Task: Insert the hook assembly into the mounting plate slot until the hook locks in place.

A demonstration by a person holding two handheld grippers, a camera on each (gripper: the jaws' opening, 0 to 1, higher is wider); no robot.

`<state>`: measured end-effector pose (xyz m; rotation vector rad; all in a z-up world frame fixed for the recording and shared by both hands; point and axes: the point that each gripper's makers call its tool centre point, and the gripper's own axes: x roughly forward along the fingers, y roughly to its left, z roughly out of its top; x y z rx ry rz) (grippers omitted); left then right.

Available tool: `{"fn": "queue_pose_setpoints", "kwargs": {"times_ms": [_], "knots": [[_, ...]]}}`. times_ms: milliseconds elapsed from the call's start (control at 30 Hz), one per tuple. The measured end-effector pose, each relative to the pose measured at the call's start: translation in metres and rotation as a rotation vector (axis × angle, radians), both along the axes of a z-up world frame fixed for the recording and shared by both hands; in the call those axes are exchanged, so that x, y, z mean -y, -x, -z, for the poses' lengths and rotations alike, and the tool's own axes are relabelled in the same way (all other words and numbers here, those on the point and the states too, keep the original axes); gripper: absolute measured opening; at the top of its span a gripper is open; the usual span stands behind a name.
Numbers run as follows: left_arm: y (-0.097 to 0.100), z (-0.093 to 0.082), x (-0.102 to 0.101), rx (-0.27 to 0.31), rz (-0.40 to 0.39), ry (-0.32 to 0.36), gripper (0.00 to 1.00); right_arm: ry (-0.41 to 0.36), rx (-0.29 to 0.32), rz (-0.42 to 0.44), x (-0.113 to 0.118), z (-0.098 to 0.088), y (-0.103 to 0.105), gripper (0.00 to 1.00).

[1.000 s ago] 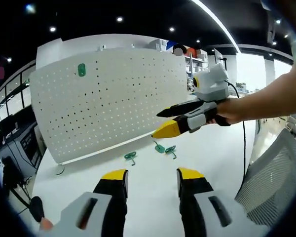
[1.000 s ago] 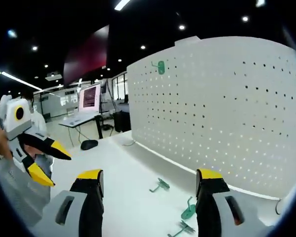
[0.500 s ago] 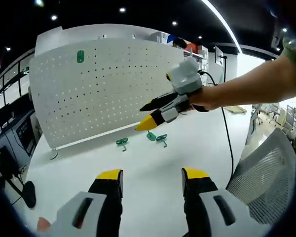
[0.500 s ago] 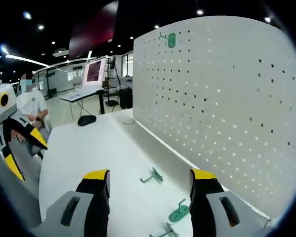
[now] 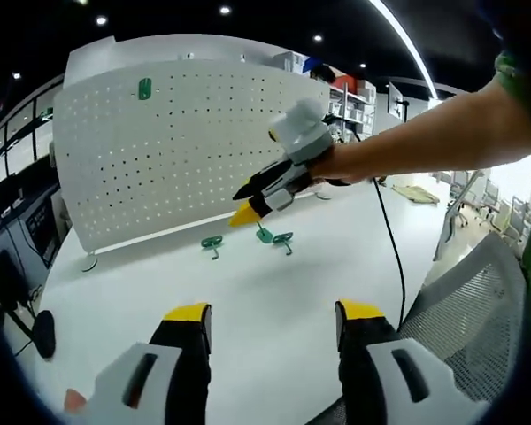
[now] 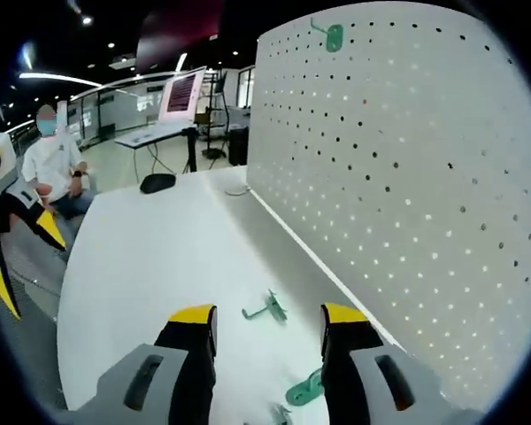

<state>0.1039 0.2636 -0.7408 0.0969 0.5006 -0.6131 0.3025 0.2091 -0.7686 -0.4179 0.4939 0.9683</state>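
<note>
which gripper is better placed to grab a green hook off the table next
Right, most likely. The right gripper is open and low over the table, with loose hooks just ahead of its jaws. The left gripper hangs back near the table edge, well short of them.

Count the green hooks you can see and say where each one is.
4: one hung high on the pegboard, three lying on the white table near its foot. Others may be hidden.
</note>
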Motion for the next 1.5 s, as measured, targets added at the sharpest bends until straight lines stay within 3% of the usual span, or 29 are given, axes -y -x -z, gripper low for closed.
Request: {"fn": "queue_pose_setpoints", "kwargs": {"times_ms": [233,500,667,1500], "knots": [[0.003,0.006,-0.001,-0.045,-0.015,0.027,0.64,0.075,-0.033,-0.023,-0.005,0.019,-0.008,0.40],[0.004,0.014,-0.003,-0.088,-0.038,0.034,0.75,0.131,-0.043,-0.056,-0.013,0.034,-0.013,0.26],[0.004,0.015,-0.002,-0.096,-0.040,0.045,0.78,0.160,-0.052,-0.064,-0.013,0.043,-0.019,0.24],[0.002,0.017,-0.001,-0.113,-0.042,0.077,0.78,0.238,-0.066,-0.113,-0.017,0.066,-0.033,0.10]]}}
